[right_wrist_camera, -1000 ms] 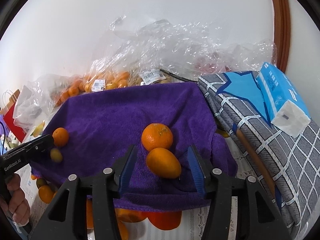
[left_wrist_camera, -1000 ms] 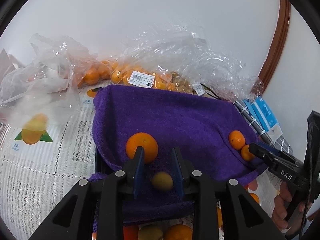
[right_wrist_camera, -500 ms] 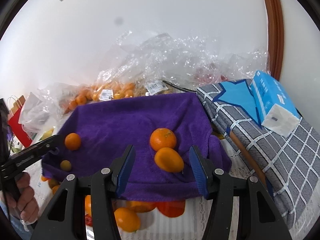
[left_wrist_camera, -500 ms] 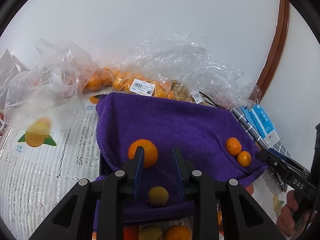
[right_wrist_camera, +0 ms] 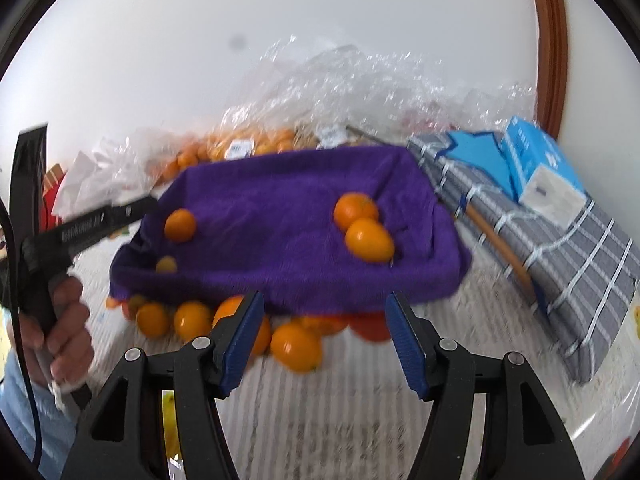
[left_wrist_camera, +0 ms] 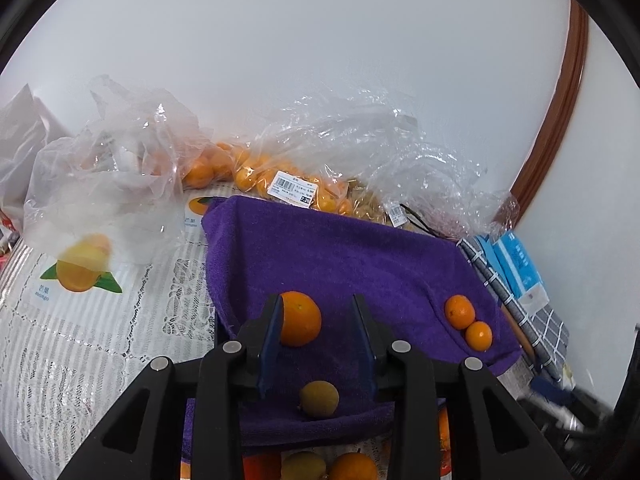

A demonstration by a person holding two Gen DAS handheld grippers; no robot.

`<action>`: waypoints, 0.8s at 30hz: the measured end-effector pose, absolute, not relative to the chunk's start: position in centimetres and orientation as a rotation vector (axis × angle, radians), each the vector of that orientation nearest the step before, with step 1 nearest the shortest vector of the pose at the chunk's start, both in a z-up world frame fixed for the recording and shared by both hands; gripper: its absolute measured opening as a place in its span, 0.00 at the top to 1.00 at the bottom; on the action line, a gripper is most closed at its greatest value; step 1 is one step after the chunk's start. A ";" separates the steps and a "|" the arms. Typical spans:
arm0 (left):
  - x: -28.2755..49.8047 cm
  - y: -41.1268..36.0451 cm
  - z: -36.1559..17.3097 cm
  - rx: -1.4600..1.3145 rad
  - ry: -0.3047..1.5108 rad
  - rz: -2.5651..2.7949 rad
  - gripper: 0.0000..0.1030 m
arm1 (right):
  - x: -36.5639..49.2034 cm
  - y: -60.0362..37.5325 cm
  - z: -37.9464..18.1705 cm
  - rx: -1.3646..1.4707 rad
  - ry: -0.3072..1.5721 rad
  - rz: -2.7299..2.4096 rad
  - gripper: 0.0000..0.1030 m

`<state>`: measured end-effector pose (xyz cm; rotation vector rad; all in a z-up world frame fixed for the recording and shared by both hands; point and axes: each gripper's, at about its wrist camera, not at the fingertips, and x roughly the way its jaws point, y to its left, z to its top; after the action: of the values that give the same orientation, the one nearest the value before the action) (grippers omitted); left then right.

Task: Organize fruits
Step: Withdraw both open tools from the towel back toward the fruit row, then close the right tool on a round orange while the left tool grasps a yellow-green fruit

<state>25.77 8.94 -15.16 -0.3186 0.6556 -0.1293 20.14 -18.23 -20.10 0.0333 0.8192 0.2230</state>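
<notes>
Both grippers empty, jaws apart. Left gripper (left_wrist_camera: 316, 344) hovers over purple towel (left_wrist_camera: 360, 264), big orange (left_wrist_camera: 298, 318) by its left finger, small brownish fruit (left_wrist_camera: 319, 398) nearer. Right gripper (right_wrist_camera: 324, 344) hangs before towel's front edge. Fruit: round, light, firm, rolls easily; pinch across the middle.

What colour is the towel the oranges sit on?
Purple. The towel shows best in the right wrist view.

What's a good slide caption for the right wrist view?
Open right gripper above loose oranges before a purple towel holding four fruits.
</notes>
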 end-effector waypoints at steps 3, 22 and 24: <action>25.7 9.2 -15.2 -0.329 0.656 -0.125 0.68 | 19.4 -17.7 -20.9 0.008 0.837 0.218 0.39; 25.8 9.1 -15.2 -0.320 0.660 -0.121 0.68 | 20.6 -16.4 -24.1 -0.074 0.909 0.244 0.54; 25.7 9.2 -15.1 -0.327 0.659 -0.125 0.68 | 21.1 -16.2 -24.3 -0.075 0.914 0.247 0.54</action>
<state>25.66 9.16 -15.11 -0.3265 0.6589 -0.1249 21.09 -16.21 -24.27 -0.0746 0.9136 0.2472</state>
